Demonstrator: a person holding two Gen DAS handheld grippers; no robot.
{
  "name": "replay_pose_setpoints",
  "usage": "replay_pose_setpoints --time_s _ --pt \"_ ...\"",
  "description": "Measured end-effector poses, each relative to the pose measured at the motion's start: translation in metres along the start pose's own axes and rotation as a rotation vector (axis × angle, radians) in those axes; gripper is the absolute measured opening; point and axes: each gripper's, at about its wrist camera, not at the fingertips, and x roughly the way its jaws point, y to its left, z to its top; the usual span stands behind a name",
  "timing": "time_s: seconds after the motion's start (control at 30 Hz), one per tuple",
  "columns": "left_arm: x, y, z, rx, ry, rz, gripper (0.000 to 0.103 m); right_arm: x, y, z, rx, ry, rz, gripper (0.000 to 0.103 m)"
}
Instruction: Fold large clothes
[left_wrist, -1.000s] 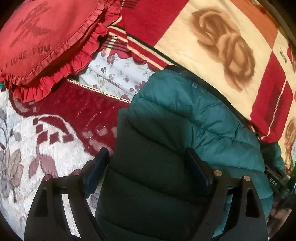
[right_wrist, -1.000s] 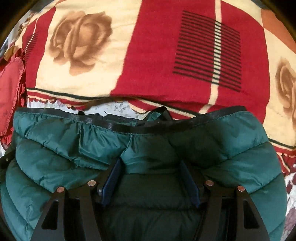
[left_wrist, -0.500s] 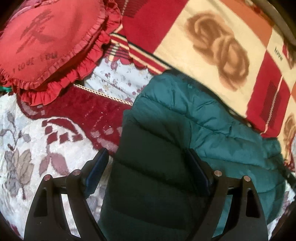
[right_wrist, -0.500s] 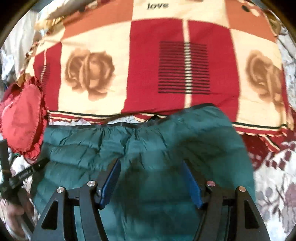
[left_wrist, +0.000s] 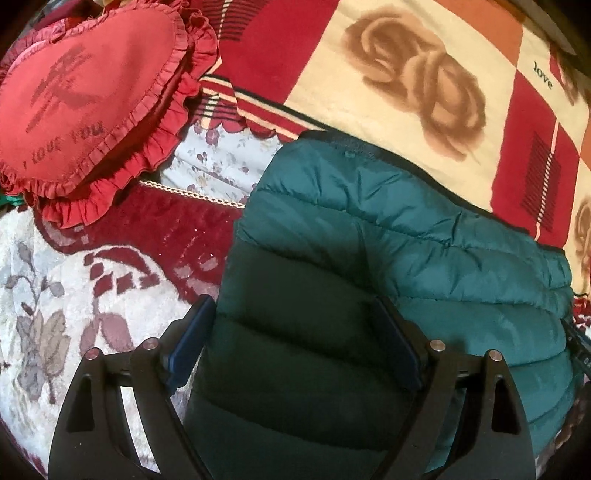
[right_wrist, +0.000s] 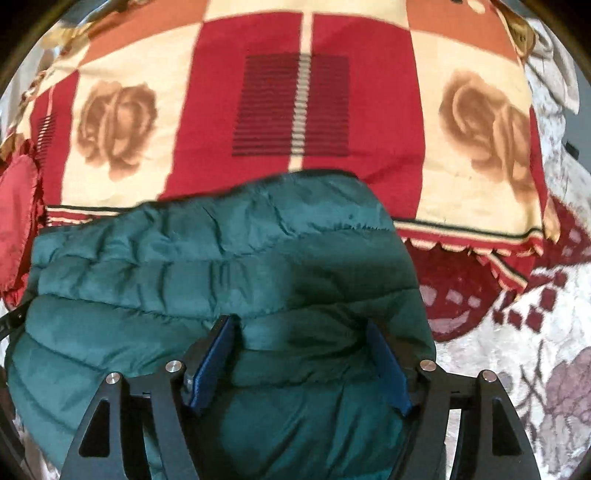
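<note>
A dark green quilted puffer jacket (left_wrist: 388, 251) lies folded on the bed, its black-trimmed edge toward the blanket. It also shows in the right wrist view (right_wrist: 207, 266). My left gripper (left_wrist: 295, 339) is open, its blue-padded fingers (left_wrist: 192, 332) spread over the jacket's left side, with the left finger over the bedspread beside the jacket's edge. My right gripper (right_wrist: 301, 358) is open, its fingers (right_wrist: 214, 350) spread over the jacket's right part. Neither holds fabric.
A red, cream and orange blanket with brown roses (right_wrist: 303, 110) lies folded beyond the jacket. A red heart-shaped frilled pillow (left_wrist: 88, 99) lies at the far left. The bed has a white and maroon floral spread (left_wrist: 55, 295), also showing at the right (right_wrist: 535, 350).
Both grippers have pulled back from the jacket, jaws staying open. The right view first rose, then swung left and lower; the jacket's loose hem now lies flat.
</note>
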Motion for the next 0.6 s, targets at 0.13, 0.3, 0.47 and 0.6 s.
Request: replay_pose_setpoints --time_s 0.13,0.3,0.47,0.6 --pt "0.008 0.003 -0.001 -0.015 0.005 -0.013 0.087 0.01 -0.004 -0.001 0.024 -0.001 0.0 0.077" --pt "0.009 0.001 -0.001 -0.01 0.006 -0.01 0.087 -0.007 -0.004 0.001 0.01 -0.018 -0.009 0.077" --pt "0.01 0.003 -0.002 -0.026 0.013 -0.023 0.087 -0.05 -0.013 -0.01 0.053 -0.092 0.044 0.076" --pt "0.011 0.002 -0.003 -0.024 0.005 -0.019 0.088 -0.03 -0.01 -0.023 0.015 -0.012 0.002 0.078"
